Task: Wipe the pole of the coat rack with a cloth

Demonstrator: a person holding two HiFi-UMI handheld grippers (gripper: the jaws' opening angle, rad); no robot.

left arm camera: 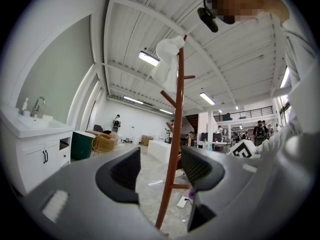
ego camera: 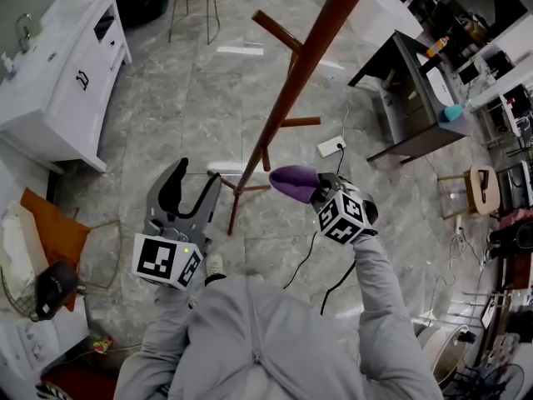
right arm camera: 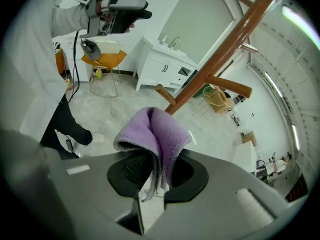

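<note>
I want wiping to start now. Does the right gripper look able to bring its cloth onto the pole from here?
Probably yes. The right gripper is shut on the purple cloth, which sits close beside the pole with nothing between them.

The pole (ego camera: 291,90) leaves the head view's top edge; low in its own view the left gripper (left arm camera: 161,173) hides the pole's foot. The cloth (right arm camera: 155,134) has its lower end buried between the jaws of the right gripper (right arm camera: 159,173).
</note>
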